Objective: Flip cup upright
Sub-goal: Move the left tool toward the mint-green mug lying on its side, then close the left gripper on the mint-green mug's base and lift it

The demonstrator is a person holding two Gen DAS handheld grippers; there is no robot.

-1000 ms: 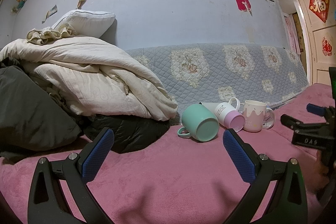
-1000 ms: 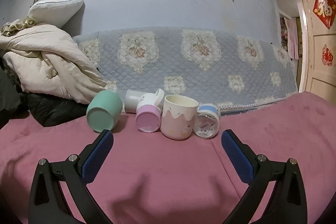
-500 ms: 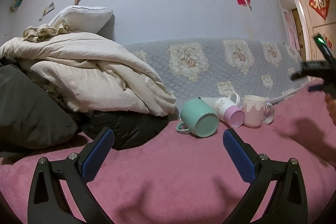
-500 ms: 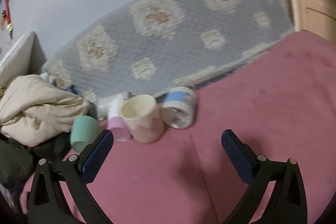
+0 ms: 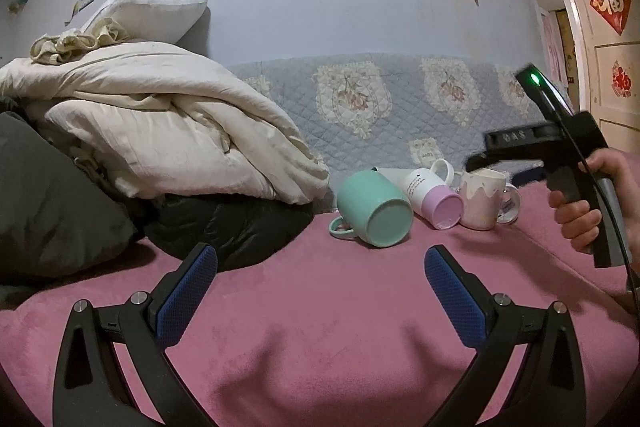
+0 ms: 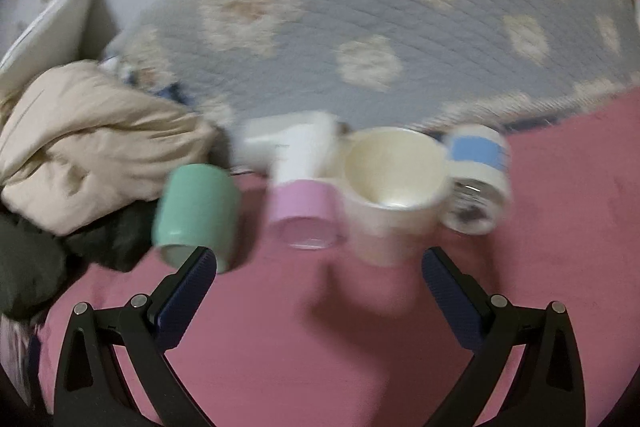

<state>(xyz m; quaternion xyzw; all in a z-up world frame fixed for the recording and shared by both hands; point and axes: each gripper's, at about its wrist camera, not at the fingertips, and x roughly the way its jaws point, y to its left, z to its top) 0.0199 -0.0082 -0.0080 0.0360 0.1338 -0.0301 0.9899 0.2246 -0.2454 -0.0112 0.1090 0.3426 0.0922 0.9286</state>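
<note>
Several cups sit in a row on the pink blanket (image 5: 320,339) by the quilted wall cover. A mint green mug (image 5: 374,209) (image 6: 196,213) lies on its side. A white and lilac mug (image 5: 434,197) (image 6: 304,195) lies on its side beside it. A cream mug (image 5: 482,199) (image 6: 394,187) stands upright. A white and blue cup (image 6: 478,179) lies on its side at the right. My left gripper (image 5: 320,279) is open and empty, short of the green mug. My right gripper (image 6: 318,279) is open and empty, above and in front of the cups; its view is blurred.
A pile of cream bedding (image 5: 160,131) and dark clothing (image 5: 228,227) lies at the left, next to the green mug. The quilted grey cover (image 5: 380,107) backs the cups. The hand holding the right gripper (image 5: 580,203) shows at the right of the left wrist view.
My right gripper has risen, tilted downward and moved closer to the cups. My left gripper has edged slightly forward. The cups have not moved.
</note>
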